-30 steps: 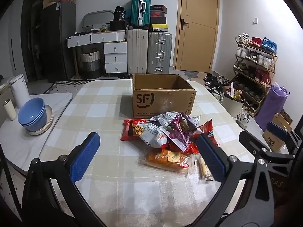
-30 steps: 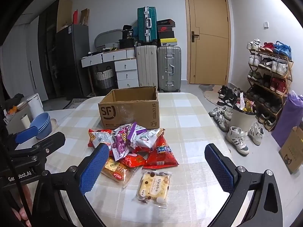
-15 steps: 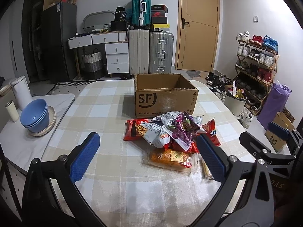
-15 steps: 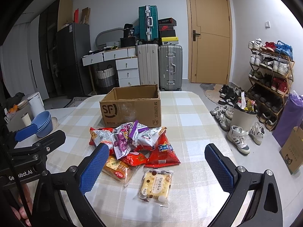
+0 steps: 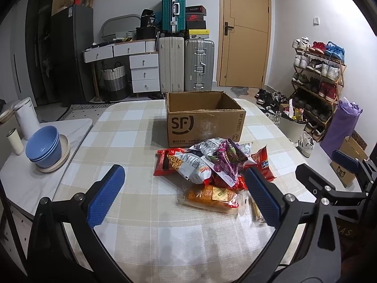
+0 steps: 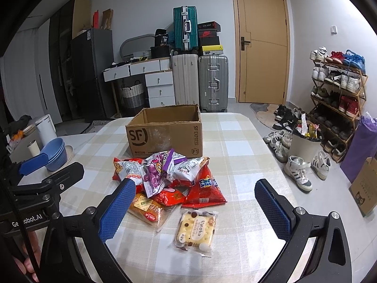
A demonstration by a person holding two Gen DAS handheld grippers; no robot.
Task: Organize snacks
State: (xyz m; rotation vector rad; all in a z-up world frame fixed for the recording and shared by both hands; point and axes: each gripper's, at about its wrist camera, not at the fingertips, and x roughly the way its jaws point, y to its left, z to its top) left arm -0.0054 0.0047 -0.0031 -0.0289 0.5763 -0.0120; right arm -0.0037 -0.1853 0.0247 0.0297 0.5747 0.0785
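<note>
Both tongs hang spread wide and empty over the checked-cloth worktop (image 5: 132, 141), short of the snacks.

The left tongs (image 5: 183, 198) and right tongs (image 6: 200, 210) grip nothing. A heap of crinkly red, purple and silver snack bags (image 6: 172, 176) lies just in front of the open brown cardboard box marked SF (image 6: 165, 132). A clear-wrapped pale biscuit packet (image 6: 195, 231) sits alone nearest the right tongs. Stacked blue bowls (image 5: 44, 146) stand well apart at the left.

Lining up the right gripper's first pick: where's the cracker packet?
In the right wrist view the cracker packet lies flat on the table, alone at the near edge of the snack pile, between the open right gripper fingers.
</note>
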